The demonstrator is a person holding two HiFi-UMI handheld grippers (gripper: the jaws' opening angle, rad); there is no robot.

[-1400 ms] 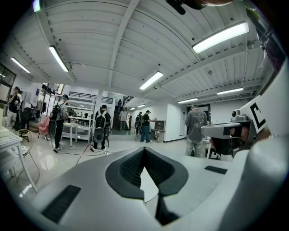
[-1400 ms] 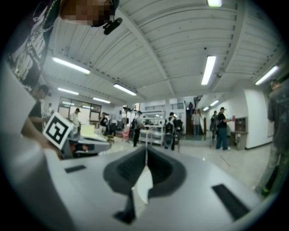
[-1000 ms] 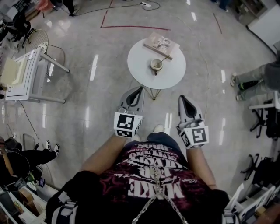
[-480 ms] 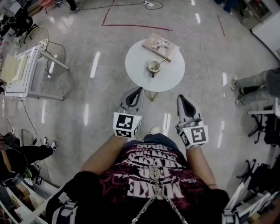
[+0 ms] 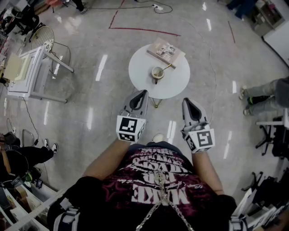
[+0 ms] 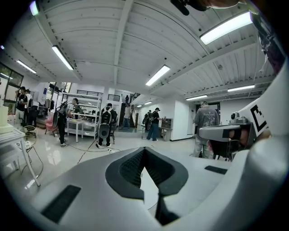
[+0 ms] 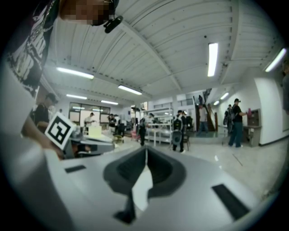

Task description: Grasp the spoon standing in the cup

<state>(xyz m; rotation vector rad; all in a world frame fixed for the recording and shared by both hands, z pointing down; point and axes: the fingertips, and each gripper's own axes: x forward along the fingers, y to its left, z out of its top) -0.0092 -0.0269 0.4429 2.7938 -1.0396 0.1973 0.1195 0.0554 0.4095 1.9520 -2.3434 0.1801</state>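
Grey left gripper and right gripper are hovering clenched, empty. Thin gold spoon is leaning in the round cream cup — bowl hidden.

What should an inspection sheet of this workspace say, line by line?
Surface: round white table on a glossy floor.
Job's things: cup near the table's middle; spoon stands in it, its handle leaning toward the book.
Clutter: book at the table's far edge.
Grippers: left claw and right claw both shut, empty, at the table's near side, away from the cup.
Cables: cable on the floor beyond the table.
Surroundings: white furniture at left; a person's legs at right.
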